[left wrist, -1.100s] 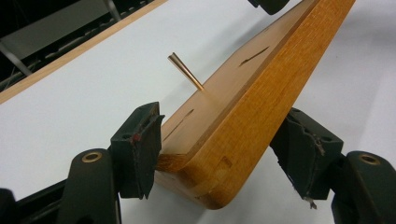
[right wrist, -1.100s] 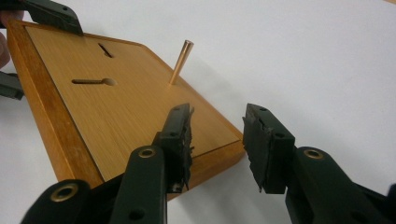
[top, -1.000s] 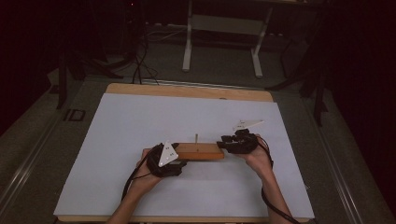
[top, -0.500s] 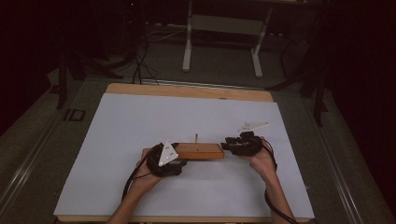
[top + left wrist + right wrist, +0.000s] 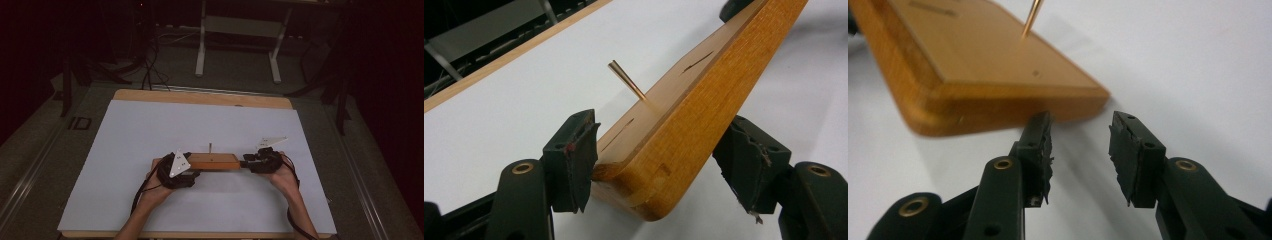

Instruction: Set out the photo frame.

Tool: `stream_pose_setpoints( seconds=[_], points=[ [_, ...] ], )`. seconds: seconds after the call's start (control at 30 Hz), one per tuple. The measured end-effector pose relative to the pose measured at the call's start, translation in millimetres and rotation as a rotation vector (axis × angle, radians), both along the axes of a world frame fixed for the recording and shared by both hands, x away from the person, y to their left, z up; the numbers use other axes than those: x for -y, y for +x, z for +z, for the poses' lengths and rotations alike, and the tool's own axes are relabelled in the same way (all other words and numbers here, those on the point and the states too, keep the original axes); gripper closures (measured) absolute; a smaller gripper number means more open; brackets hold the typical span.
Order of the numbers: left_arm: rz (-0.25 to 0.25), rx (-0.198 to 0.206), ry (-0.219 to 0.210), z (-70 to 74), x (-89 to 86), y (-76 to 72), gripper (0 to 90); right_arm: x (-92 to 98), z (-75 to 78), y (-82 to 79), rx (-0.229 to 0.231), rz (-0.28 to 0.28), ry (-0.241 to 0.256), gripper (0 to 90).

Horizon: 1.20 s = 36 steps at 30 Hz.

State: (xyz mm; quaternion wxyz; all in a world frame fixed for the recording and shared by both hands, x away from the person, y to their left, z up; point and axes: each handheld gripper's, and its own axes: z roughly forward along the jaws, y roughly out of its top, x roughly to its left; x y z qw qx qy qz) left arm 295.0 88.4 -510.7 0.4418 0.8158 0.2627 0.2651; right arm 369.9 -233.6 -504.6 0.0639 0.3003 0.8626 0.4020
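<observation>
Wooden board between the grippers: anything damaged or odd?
The wooden board looks sound, its brass pin intact. The left gripper's rubber pads are frayed and chipped at the edges; the right gripper's fingers look similarly ragged.

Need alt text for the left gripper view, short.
A wooden block with a thin brass pin standing from its top sits between the left gripper's black jaws, one jaw against its end, the other close beside it, over a white table cover.
</observation>
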Motion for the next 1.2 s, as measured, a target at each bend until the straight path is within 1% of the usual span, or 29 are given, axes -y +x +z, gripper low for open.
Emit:
stream_pose_setpoints(
  seconds=[0.07,0.1,0.13,0.2,0.3,0.33,0.4,0.47,0.5,0.6,0.77,0.93,1.1,1.2],
  points=[
    [0.000,-0.001,-0.001,0.2,-0.1,0.1,34.6,-0.6,-1.0,-0.8,0.000,0.011,-0.009,60.5],
    [0.003,-0.002,-0.003,0.4,-0.2,0.4,34.6,-1.3,-1.9,-1.0,0.005,0.019,-0.023,60.5],
    [0.004,-0.002,-0.004,0.5,-0.2,0.6,34.7,-2.9,-3.2,-2.2,0.003,0.040,-0.035,58.6],
    [0.004,-0.003,-0.005,0.6,-0.3,0.8,34.8,-5.1,-3.7,-3.0,0.004,0.061,-0.031,56.9],
    [0.005,-0.004,-0.003,1.0,-0.3,1.2,34.8,-8.2,-3.6,-3.6,0.010,0.070,-0.036,53.8],
    [0.005,-0.005,-0.003,1.1,-0.4,1.3,34.7,-11.2,-3.0,-4.1,0.026,0.075,-0.034,49.7],
    [0.007,-0.006,-0.005,1.3,-0.2,1.5,34.9,-14.3,-2.1,-5.4,0.045,0.087,-0.039,45.8],
    [0.007,-0.008,-0.007,1.5,-0.4,2.0,34.9,-17.7,-1.4,-7.0,0.065,0.105,-0.032,42.3],
    [0.007,-0.008,-0.009,1.6,-0.5,2.1,34.9,-20.6,-0.7,-8.2,0.082,0.119,-0.031,40.0],
    [0.006,-0.011,-0.012,1.9,-0.9,2.9,34.9,-26.4,0.3,-9.4,0.117,0.137,-0.026,35.0],
    [0.009,-0.014,-0.026,2.1,-1.3,4.1,34.9,-34.5,-0.3,-8.2,0.172,0.140,-0.030,29.8],
    [0.009,-0.022,-0.043,2.2,-2.4,6.4,35.0,-38.7,-2.3,-5.0,0.195,0.148,-0.010,29.4],
    [0.000,-0.034,-0.054,1.9,-4.2,9.6,34.9,-45.1,-2.4,-4.5,0.197,0.158,0.000,32.5],
    [-0.002,-0.045,-0.076,0.9,-5.5,12.6,34.9,-46.1,-2.4,-4.1,0.198,0.155,0.008,34.1]
  ],
)
